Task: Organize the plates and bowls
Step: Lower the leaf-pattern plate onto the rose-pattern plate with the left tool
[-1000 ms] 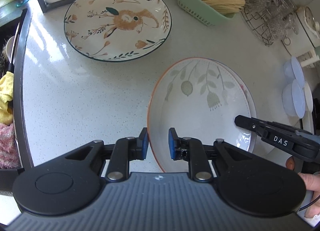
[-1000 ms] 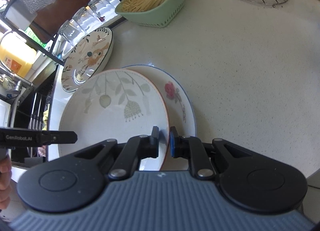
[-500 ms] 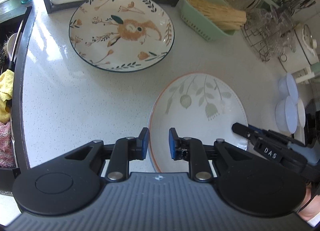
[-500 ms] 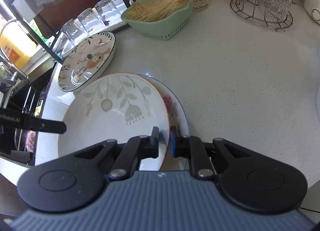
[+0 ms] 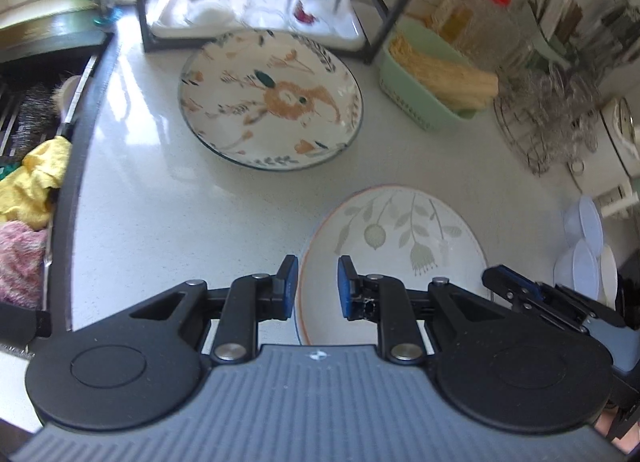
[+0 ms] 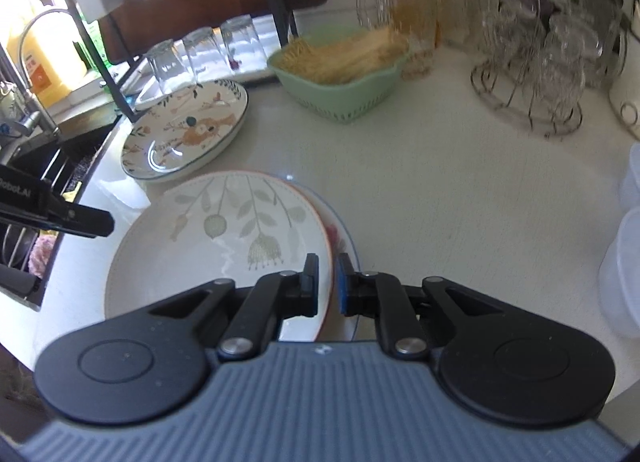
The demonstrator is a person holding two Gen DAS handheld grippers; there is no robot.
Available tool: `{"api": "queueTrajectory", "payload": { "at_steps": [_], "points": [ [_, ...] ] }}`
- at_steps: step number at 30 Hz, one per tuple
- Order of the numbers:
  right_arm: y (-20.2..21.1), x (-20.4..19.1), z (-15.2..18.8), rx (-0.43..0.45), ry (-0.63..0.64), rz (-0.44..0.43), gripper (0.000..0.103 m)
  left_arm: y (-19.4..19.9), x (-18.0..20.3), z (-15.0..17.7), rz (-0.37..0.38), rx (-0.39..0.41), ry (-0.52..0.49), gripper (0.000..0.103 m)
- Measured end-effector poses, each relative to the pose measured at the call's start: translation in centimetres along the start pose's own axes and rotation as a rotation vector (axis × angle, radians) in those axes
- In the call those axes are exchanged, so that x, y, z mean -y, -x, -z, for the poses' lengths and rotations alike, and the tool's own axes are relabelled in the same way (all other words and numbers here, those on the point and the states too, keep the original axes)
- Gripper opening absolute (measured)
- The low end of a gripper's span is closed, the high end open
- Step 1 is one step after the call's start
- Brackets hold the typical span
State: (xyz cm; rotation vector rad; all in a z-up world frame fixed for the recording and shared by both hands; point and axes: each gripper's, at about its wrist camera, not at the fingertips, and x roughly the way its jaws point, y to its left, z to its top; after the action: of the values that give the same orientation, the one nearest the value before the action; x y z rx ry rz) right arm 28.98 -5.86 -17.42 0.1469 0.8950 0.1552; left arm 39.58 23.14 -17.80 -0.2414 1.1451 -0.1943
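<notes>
Right hand-held gripper [image 6: 328, 282] clamped on leaf-pattern plate [image 6: 224, 246] rim at 5 o'clock, plate resting on rose plate [image 6: 340, 234]. Left hand-held gripper [image 5: 317, 286] straddles the rim, narrowly parted, gripping nothing. Keep plate level; target likely rabbit plate [image 5: 272, 101] at 11 o'clock on desk [image 5: 160, 213].

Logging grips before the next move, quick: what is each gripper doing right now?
Left gripper: jaws narrowly apart, holding nothing.
Right gripper: shut on the rim of the white leaf-patterned plate with orange edge.
</notes>
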Motion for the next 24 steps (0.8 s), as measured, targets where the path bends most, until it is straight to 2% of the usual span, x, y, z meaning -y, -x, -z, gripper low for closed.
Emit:
{"api": "queueTrajectory", "payload": {
  "at_steps": [11,18,24],
  "points": [
    [5.7,1.4,-2.2,0.104,-0.063,-0.109,0.012,6.0,2.4,0.9,-0.062,0.163,0.002,0.023],
    [9.7,2.0,-3.3,0.15,-0.048,-0.172,0.012,9.8,5.3,2.2,-0.055,0.264,0.003,0.023],
    [13.0,3.3,-2.9,0.195,-0.027,-0.177,0.012,10.8,9.0,3.8,-0.052,0.298,-0.048,0.023]
  ]
}}
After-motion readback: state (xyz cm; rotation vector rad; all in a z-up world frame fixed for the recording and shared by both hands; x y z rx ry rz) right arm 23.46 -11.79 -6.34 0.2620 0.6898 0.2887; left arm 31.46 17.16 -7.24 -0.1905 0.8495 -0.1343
